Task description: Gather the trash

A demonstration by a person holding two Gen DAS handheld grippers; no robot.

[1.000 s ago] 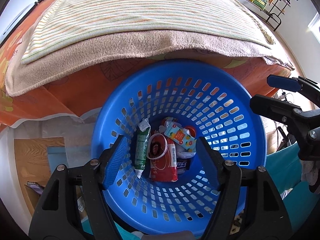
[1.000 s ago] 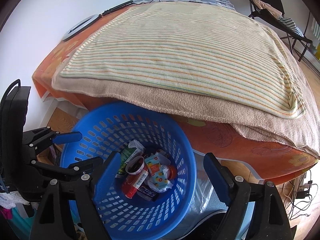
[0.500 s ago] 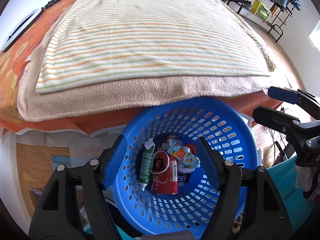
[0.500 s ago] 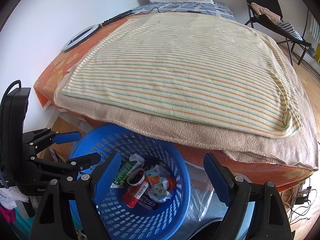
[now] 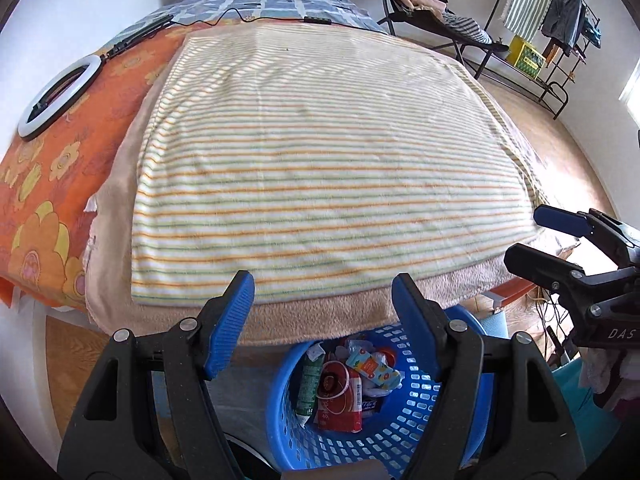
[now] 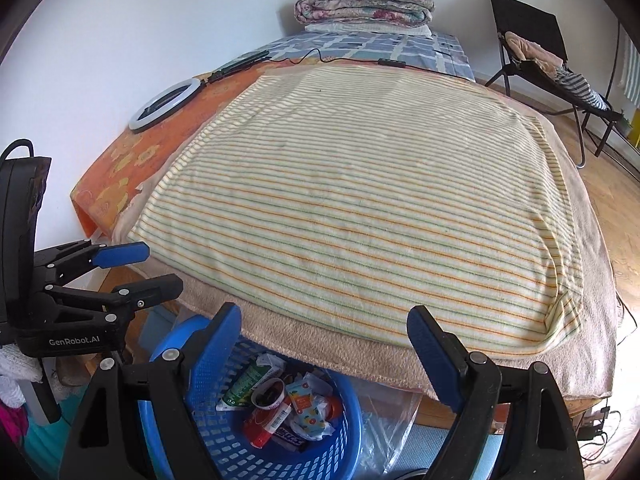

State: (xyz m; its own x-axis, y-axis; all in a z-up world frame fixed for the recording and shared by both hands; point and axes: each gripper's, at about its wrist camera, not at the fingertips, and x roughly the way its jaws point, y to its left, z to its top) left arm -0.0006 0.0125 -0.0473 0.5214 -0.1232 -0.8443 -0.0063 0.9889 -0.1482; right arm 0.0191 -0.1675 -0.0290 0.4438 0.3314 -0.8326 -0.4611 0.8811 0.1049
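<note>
Striped blanket [image 5: 320, 168] covers the bed, a ring light [image 5: 56, 96] near its far corner. Beside the bed on the floor stands the blue basket [image 5: 416, 424] holding the trash [image 5: 344, 384]. Left claw [image 5: 322, 326] and right claw [image 6: 326, 354] both gape wide, gripping nothing

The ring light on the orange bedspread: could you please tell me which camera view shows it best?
The left wrist view shows the ring light best: the whole white hoop appears large, with its black arm trailing along the orange bedspread. The right wrist view shows it complete too, but smaller and farther away.
</note>
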